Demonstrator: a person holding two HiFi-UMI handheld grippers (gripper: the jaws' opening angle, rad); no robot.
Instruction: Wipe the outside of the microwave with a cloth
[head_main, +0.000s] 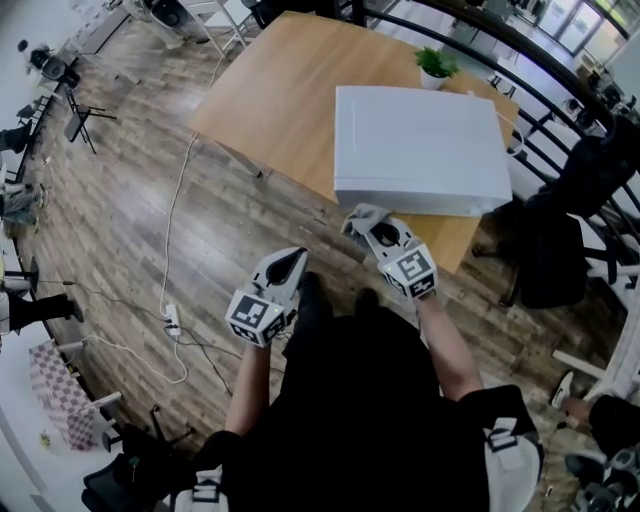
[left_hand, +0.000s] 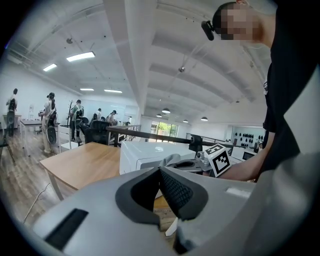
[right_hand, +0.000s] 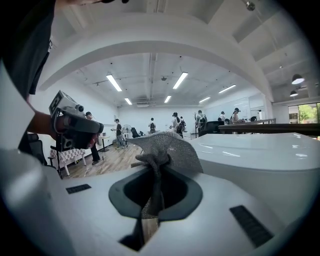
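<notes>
A white microwave (head_main: 418, 148) sits on the near right part of a wooden table (head_main: 280, 90); it also shows in the left gripper view (left_hand: 145, 152) and fills the right of the right gripper view (right_hand: 260, 160). My right gripper (head_main: 362, 222) is shut on a grey mesh cloth (right_hand: 165, 147), held close to the microwave's near lower left corner; the cloth (head_main: 357, 217) bunches at the jaws. My left gripper (head_main: 290, 262) hangs lower and to the left, off the table, shut with nothing between its pads (left_hand: 172, 192).
A small potted plant (head_main: 436, 66) stands at the table's far edge behind the microwave. A black railing (head_main: 560, 110) runs along the right. A white cable and power strip (head_main: 172, 318) lie on the wooden floor to the left. Several people stand far off.
</notes>
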